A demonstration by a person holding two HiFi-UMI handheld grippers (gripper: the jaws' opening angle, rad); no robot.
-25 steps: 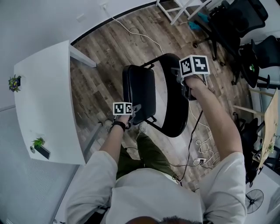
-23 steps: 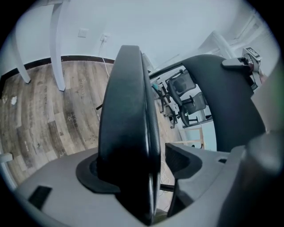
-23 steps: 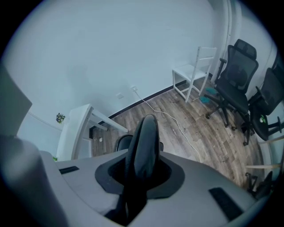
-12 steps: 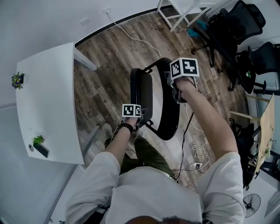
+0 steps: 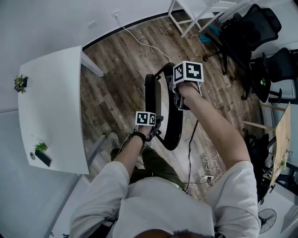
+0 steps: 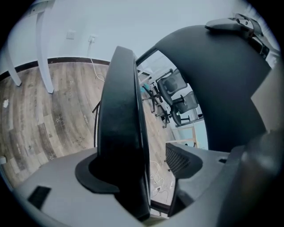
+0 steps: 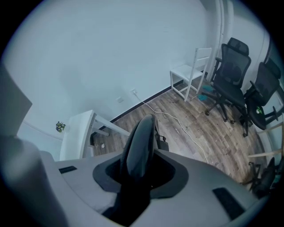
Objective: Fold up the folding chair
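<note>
The black folding chair stands on the wood floor, nearly flat: its seat [image 5: 153, 100] is tipped up on edge close to the backrest [image 5: 172, 125]. My left gripper [image 5: 154, 124] is at the seat's near edge. The seat edge [image 6: 122, 133] runs between its open jaws, lying in the left pad's notch. A gap shows before the right pad [image 6: 182, 159]. My right gripper [image 5: 181, 98] is on top of the backrest. The thin backrest rim [image 7: 141, 142] sits in the hollow of its pads, and the jaws are opening.
A white table [image 5: 51, 107] with a small plant stands to the left. Black office chairs [image 5: 251, 32] and a white chair [image 5: 195, 9] stand at the far right. Cables [image 5: 209, 162] trail on the floor near the chair. My shoe [image 5: 113, 137] is by the table leg.
The seat has swung up from tilted to nearly upright against the backrest. The left gripper rose with it, and the right gripper shifted left with the backrest.
</note>
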